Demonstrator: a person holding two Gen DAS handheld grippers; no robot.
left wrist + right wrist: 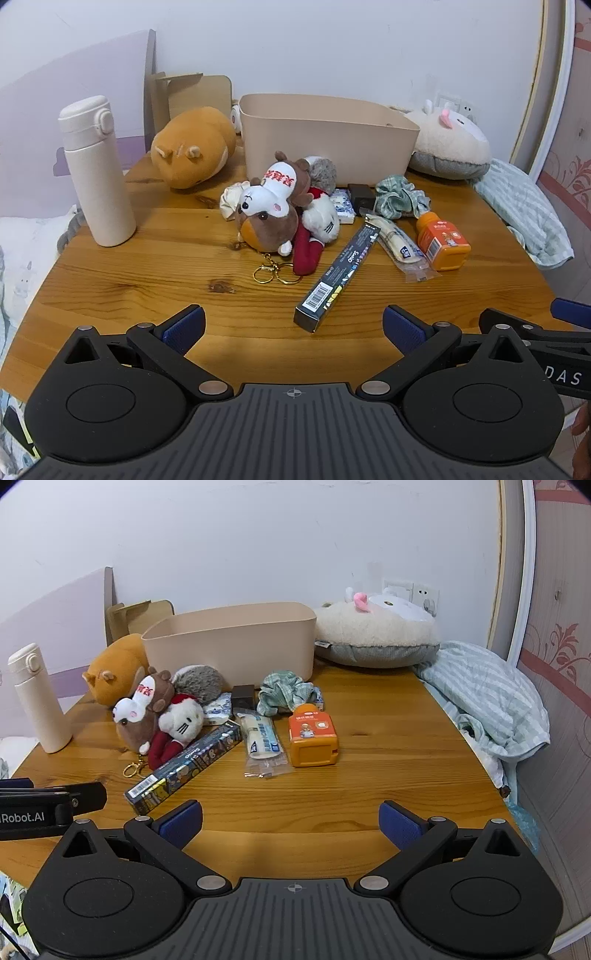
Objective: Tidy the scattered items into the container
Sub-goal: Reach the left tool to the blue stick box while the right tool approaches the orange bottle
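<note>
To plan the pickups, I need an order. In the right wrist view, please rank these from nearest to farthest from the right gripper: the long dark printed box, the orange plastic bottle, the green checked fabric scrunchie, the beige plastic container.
1. Long dark printed box, front left of the right gripper.
2. Orange plastic bottle, ahead, centre.
3. Green checked fabric scrunchie, behind the bottle.
4. Beige plastic container, at the back.

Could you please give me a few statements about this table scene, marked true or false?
1. The beige container stands at the back of the wooden table. True.
2. The left gripper is clamped on the long dark box. False: it is open and empty.
3. The orange bottle lies on the table. True.
4. The white flask lies on its side. False: it stands upright.
</note>
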